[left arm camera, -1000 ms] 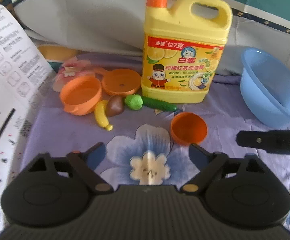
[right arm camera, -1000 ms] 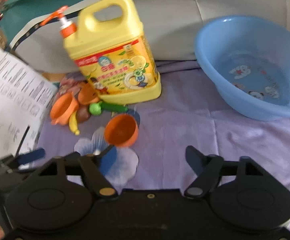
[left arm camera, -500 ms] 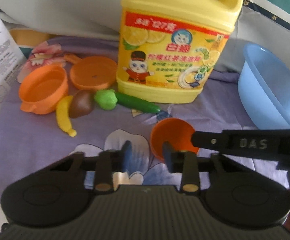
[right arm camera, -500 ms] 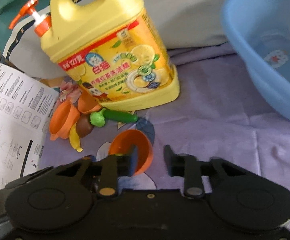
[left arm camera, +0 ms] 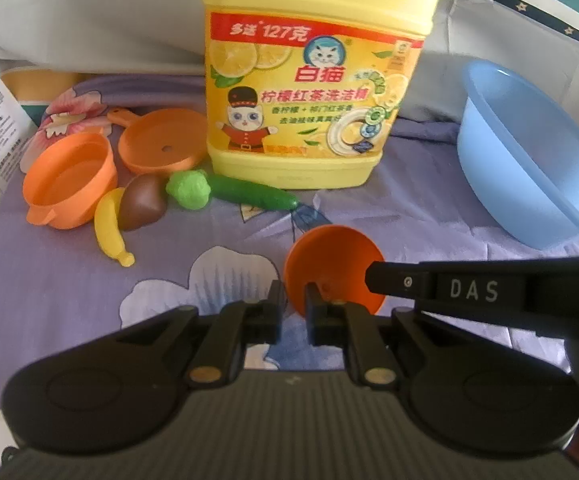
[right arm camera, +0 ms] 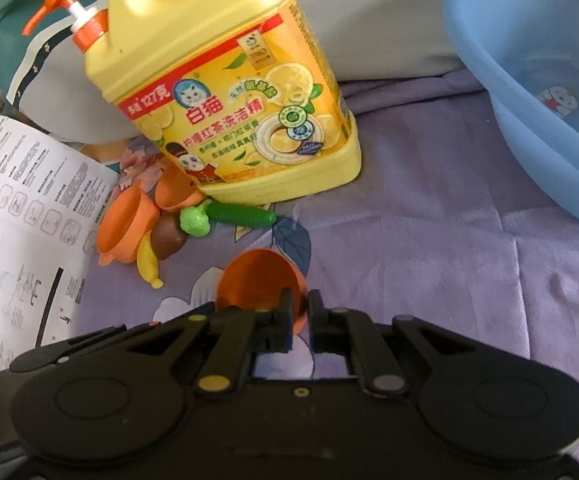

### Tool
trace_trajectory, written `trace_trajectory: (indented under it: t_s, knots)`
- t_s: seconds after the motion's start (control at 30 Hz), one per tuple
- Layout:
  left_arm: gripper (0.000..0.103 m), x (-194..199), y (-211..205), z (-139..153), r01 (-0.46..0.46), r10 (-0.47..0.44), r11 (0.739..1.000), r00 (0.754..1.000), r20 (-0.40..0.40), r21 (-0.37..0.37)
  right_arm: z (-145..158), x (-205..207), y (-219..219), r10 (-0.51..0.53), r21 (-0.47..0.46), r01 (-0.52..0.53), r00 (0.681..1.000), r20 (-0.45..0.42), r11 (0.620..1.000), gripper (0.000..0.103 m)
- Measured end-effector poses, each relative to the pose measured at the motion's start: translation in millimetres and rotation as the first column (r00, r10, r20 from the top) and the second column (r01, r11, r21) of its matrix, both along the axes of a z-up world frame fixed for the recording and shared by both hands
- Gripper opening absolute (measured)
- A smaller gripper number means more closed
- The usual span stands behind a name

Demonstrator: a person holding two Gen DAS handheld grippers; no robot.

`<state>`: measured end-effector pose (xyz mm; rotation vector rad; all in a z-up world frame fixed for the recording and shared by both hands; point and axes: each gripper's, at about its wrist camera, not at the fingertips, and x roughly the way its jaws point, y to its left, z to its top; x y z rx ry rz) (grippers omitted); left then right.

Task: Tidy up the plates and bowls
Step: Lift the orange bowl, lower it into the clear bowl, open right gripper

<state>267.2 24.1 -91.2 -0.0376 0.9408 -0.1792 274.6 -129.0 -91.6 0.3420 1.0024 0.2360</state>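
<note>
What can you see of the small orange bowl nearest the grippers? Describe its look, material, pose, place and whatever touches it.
The small orange bowl is round, smooth and plain, apparently plastic, and looks empty. It is tipped, its opening facing the cameras, on the purple flowered cloth in front of the yellow detergent jug. The left gripper pinches the rim on one side; the right gripper pinches the opposite rim. Each has one finger inside the bowl and one outside.
</note>
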Motion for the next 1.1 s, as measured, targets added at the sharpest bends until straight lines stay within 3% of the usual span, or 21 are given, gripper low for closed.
trace_trajectory:
  t_s: [0.43,1.1]
  knots:
    - [0.011,-57,-9,27,0.042,-0.042,0.999,0.999,-0.007,0.013,29,-63,-5,0.013,-0.031,-0.013,1.0,0.011,0.999,0.007]
    - [0.011,-197,-14,71,0.106,-0.106,0.994,0.994,-0.016,-0.025,63,-226,-25,0.033,-0.042,-0.033,0.999,0.002,0.999,0.007]
